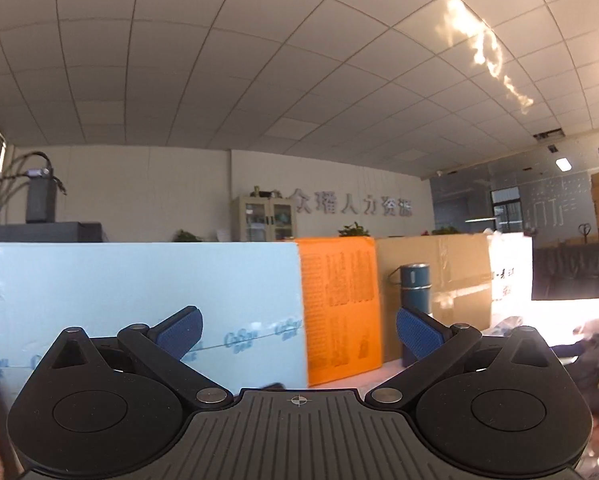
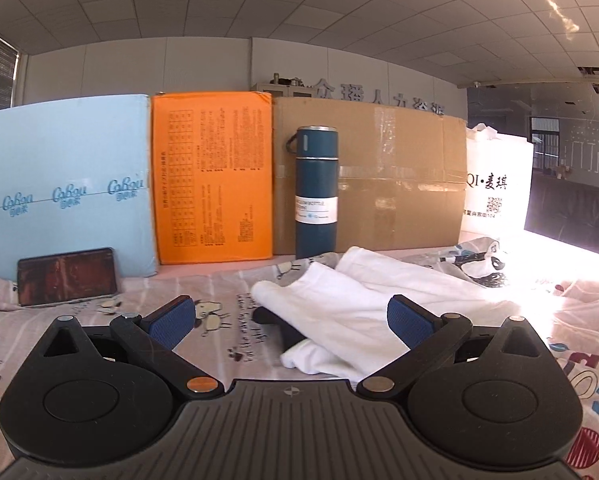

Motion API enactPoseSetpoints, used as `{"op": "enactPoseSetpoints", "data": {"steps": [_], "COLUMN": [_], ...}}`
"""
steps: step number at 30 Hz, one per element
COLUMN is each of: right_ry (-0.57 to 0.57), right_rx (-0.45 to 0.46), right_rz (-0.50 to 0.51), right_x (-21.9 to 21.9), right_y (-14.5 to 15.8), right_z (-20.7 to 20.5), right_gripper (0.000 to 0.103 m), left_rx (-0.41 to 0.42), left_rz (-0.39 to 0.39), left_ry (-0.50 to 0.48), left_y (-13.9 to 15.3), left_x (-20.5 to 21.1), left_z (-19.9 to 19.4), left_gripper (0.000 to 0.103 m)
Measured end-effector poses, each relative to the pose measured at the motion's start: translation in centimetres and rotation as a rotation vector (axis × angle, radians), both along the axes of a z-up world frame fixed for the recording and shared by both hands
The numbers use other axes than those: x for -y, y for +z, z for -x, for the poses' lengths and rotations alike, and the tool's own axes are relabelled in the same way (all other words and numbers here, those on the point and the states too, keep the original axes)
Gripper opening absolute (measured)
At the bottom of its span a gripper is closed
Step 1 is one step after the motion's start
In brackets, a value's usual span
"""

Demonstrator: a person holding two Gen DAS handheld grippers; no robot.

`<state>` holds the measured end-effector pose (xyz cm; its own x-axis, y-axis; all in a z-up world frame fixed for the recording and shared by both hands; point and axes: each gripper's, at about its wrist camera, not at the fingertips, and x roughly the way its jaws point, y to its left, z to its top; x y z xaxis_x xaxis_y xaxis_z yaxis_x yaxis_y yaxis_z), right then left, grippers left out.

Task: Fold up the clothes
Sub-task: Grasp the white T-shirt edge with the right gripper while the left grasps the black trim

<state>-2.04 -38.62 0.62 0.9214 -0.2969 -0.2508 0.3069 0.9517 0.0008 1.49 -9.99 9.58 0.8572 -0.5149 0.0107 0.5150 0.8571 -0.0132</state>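
A white garment [image 2: 363, 304] lies crumpled on the patterned bedsheet [image 2: 227, 320], just ahead of my right gripper [image 2: 289, 320] and partly between its fingers. A dark item [image 2: 275, 322] pokes out from under the white cloth. The right gripper is open with nothing held. My left gripper [image 1: 299, 334] is raised and points at the boxes along the back; it is open and empty. In the left wrist view, dark and grey clothes [image 1: 587, 340] show at the far right edge.
A light blue box [image 2: 63, 184], an orange box [image 2: 213, 176], a cardboard box [image 2: 383, 176] and a white bag [image 2: 497, 184] line the back. A teal flask [image 2: 316, 192] stands before the cardboard. A phone [image 2: 68, 276] leans on the blue box.
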Motion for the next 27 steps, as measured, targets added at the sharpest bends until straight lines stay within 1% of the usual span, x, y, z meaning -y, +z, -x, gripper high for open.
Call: {"op": "enactPoseSetpoints", "data": {"steps": [3, 5, 6, 8, 12, 14, 17, 19, 21, 25, 26, 27], "right_ry": [-0.043, -0.053, -0.057, -0.066, -0.063, -0.063, -0.064, -0.063, -0.073, -0.122, -0.122, -0.121], "right_rx": [-0.051, -0.086, -0.103, -0.136, -0.176, -0.194, -0.239, -0.279, -0.293, -0.255, -0.25, -0.245], "right_rz": [0.005, -0.005, -0.01, -0.021, -0.035, -0.011, 0.024, 0.046, 0.069, 0.022, 0.013, 0.004], "right_x": [2.8, 3.8, 4.3, 5.2, 5.5, 5.3, 5.1, 5.2, 5.2, 6.1, 6.2, 6.4], "right_y": [-0.6, -1.2, -1.5, -2.1, -2.7, -2.7, -2.8, -3.1, -3.2, -3.2, -3.2, -3.2], "right_z": [-1.0, -1.7, -2.1, -2.8, -3.6, -4.1, -5.2, -6.2, -7.0, -7.5, -7.6, -7.7], "right_gripper": [0.103, 0.103, 0.103, 0.103, 0.103, 0.103, 0.103, 0.103, 0.103, 0.099, 0.099, 0.096], "left_rx": [-0.203, -0.357, -0.424, -0.54, -0.722, -0.814, -0.952, -1.022, -1.042, -1.017, -1.028, -1.045], "left_rz": [0.128, 0.242, 0.297, 0.404, 0.532, 0.603, 0.747, 0.818, 0.844, 0.818, 0.798, 0.793], "left_ry": [-0.113, -0.158, -0.179, -0.213, -0.281, -0.297, -0.323, -0.35, -0.385, -0.479, -0.479, -0.478], "left_y": [2.1, 2.3, 1.8, 0.1, -4.9, -7.4, -11.1, -13.0, -14.0, -15.1, -15.5, -15.7], "left_x": [1.2, 2.0, 2.5, 3.7, 6.8, 8.6, 10.5, 12.3, 14.2, 16.8, 17.2, 17.4], "left_z": [-3.5, -6.1, -7.3, -9.5, -12.6, -13.8, -14.7, -15.2, -15.3, -15.6, -15.7, -15.9], "left_gripper": [0.103, 0.103, 0.103, 0.103, 0.103, 0.103, 0.103, 0.103, 0.103, 0.103, 0.103, 0.103]}}
